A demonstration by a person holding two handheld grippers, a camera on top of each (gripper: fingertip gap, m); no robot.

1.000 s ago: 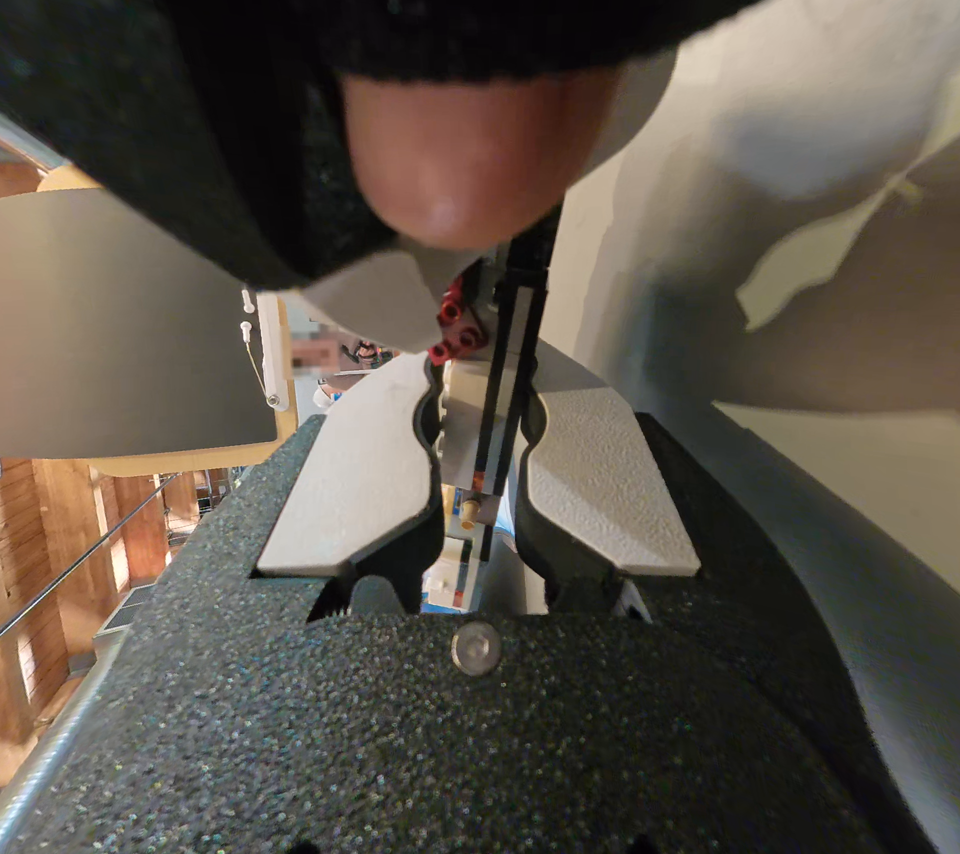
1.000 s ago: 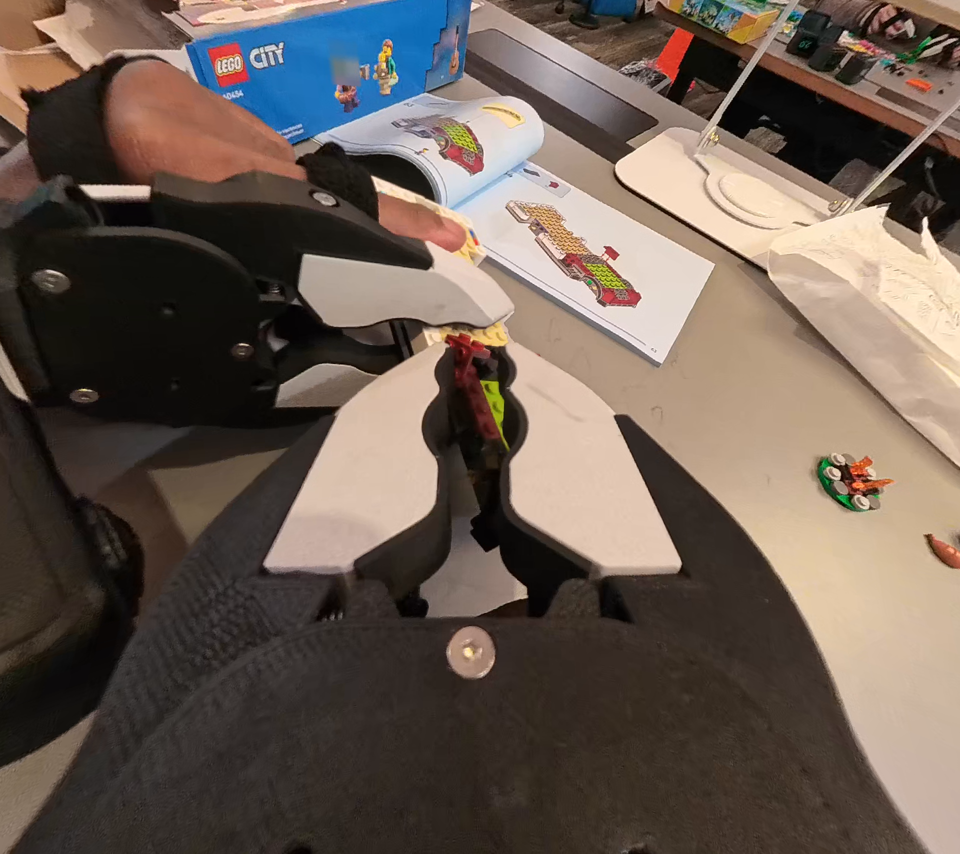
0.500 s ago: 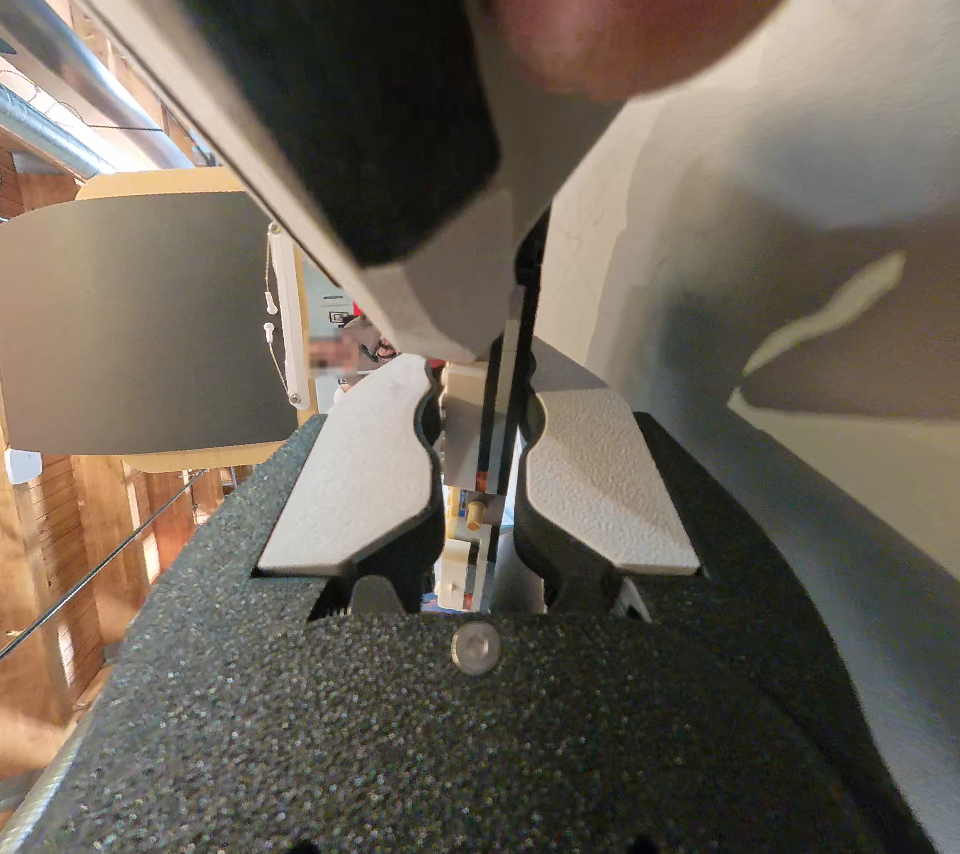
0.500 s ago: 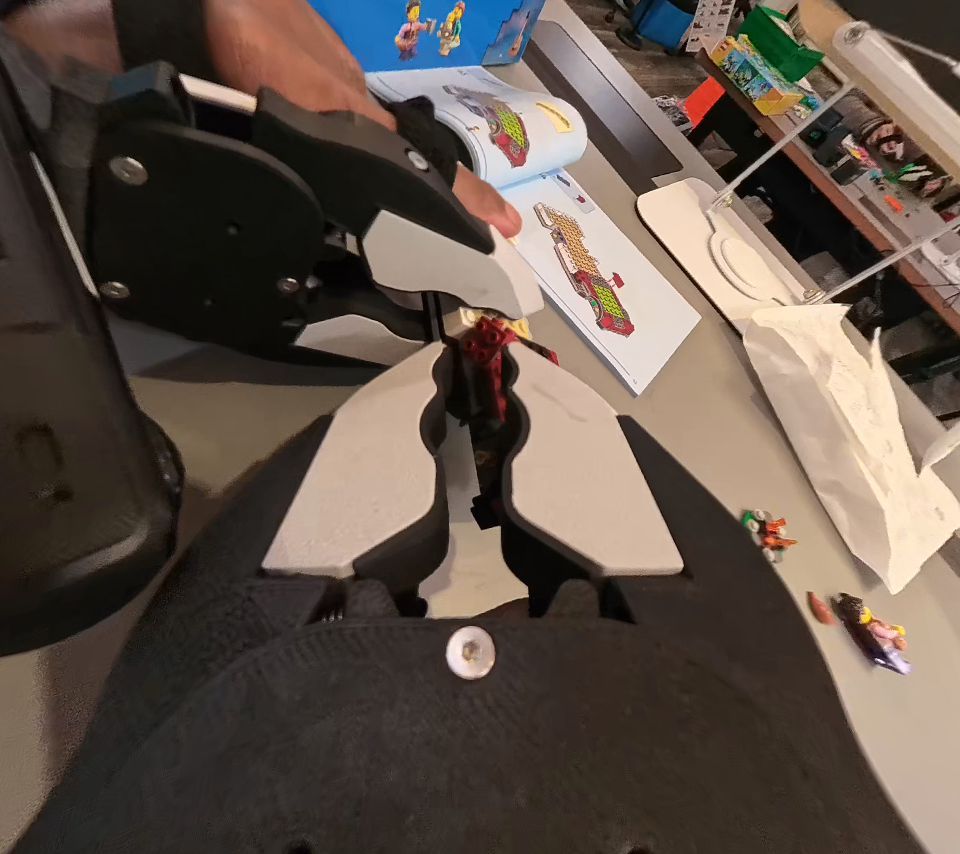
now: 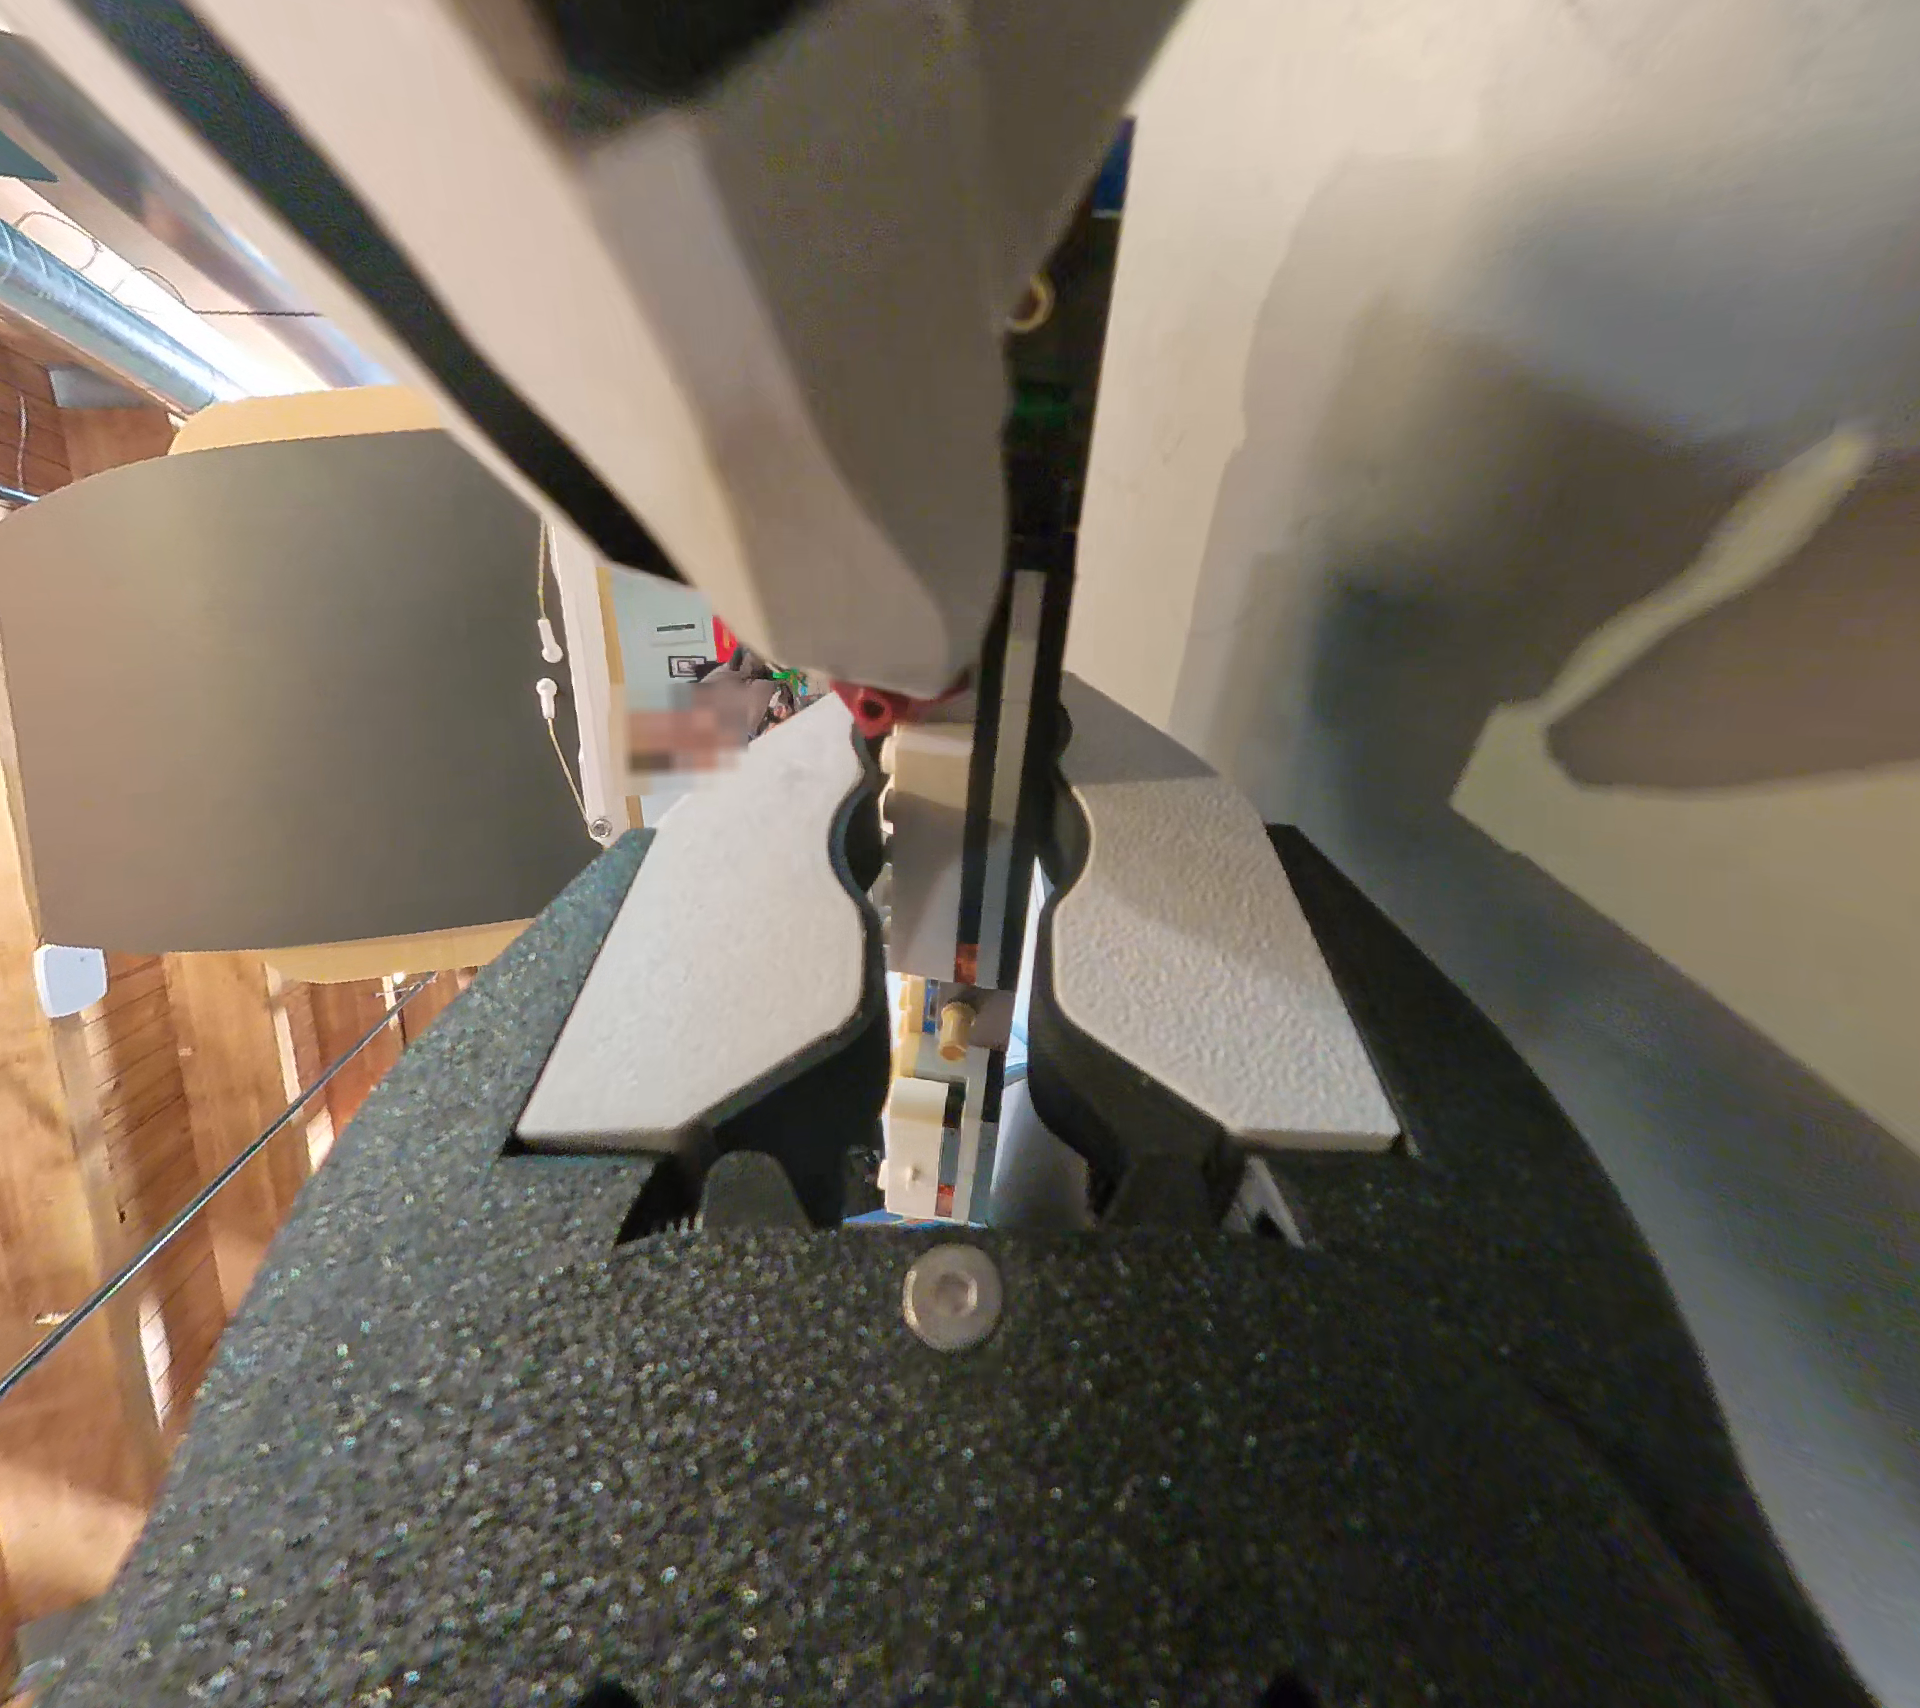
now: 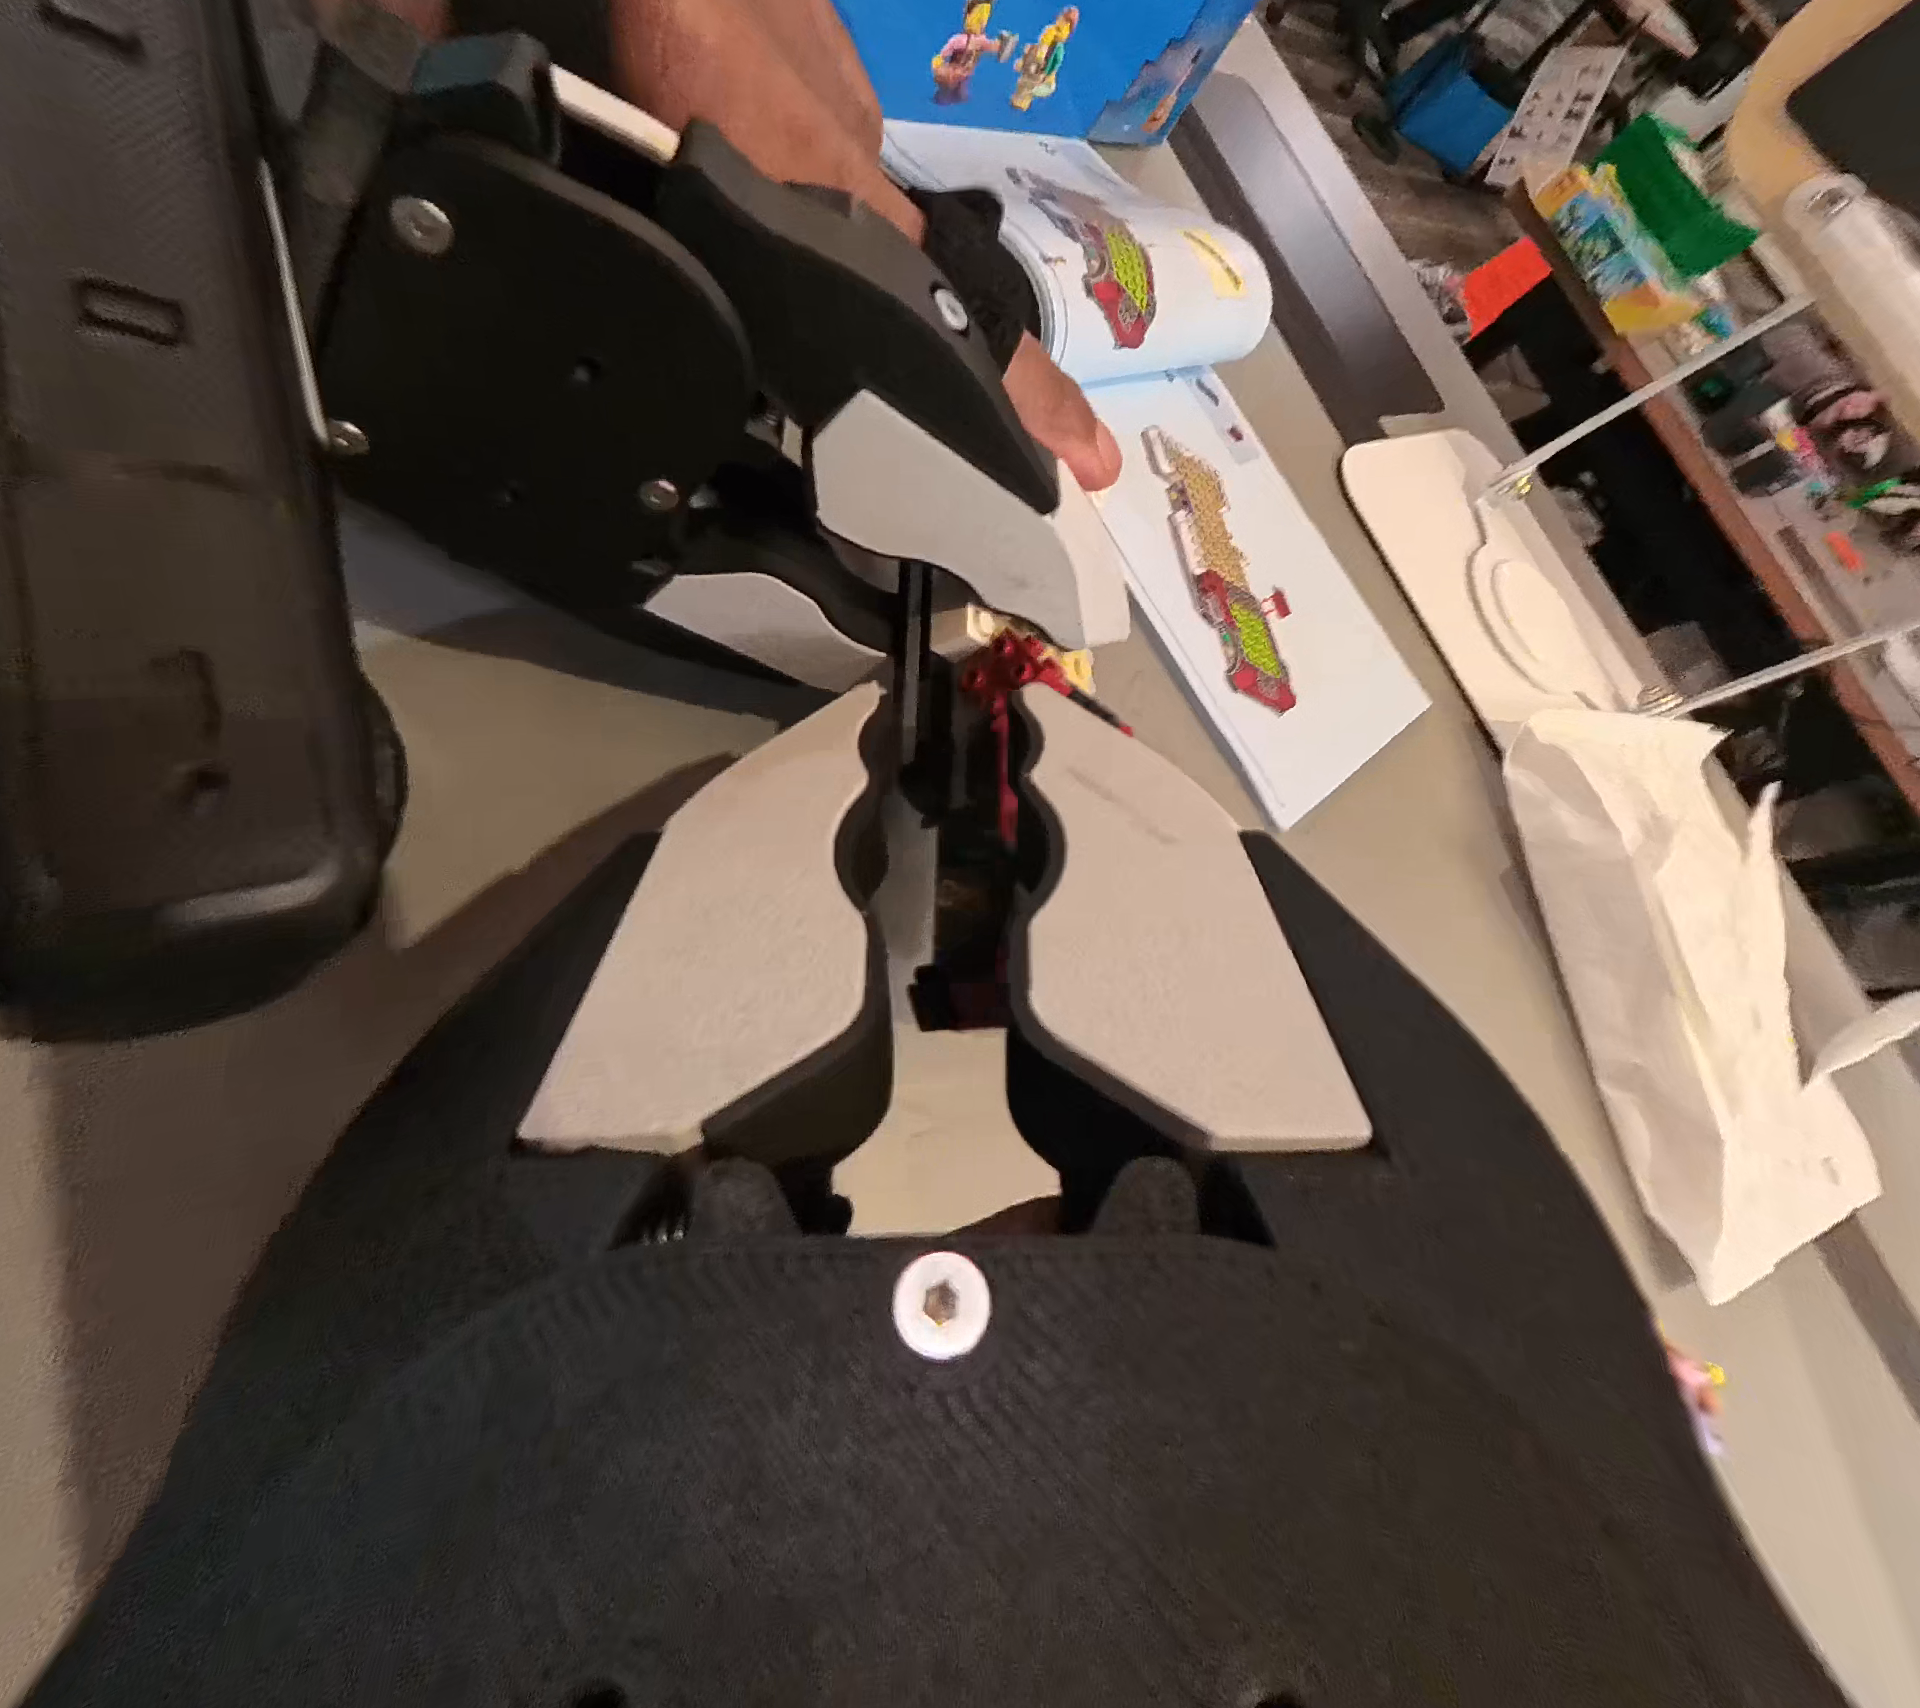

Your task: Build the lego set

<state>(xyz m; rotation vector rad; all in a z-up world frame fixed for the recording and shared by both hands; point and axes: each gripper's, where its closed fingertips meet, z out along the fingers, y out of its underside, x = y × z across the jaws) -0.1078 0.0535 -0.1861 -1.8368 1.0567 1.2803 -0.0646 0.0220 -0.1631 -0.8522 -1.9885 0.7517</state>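
While both grippers meet on it, the brick model (image 5: 940, 837) hangs clear of the worktop (image 6: 1403, 931), edge-on between the two sets of jaws: a thin stack of tan, white and black plates with a dark red studded piece at its far end.

- Left gripper (image 5: 961, 723): jaws narrowly parted, closed on the model's flat sides. Both pads look pressed to it, tan brick on one side, black strip on the other.
- Right gripper (image 6: 951, 713): jaws also close together, around the dark red and black end of the same model. The pads appear to bear on it, though their inner faces are in shadow.
- The gloved hand (image 6: 748, 27) carries the left gripper, index finger stretched along its upper finger.

Change over the last second: the right gripper has rolled and crowded in. Its grey finger now fills the top of the left gripper's outlook, where a bare fingertip showed. The model has stayed pinned in both.

Around them, on the worktop:
- open booklet (image 6: 1247, 619) just beyond the jaws
- blue box (image 6: 1039, 27) behind the booklet
- white lamp base (image 6: 1455, 536) and a crumpled paper bag (image 6: 1662, 983) off to the right, well apart
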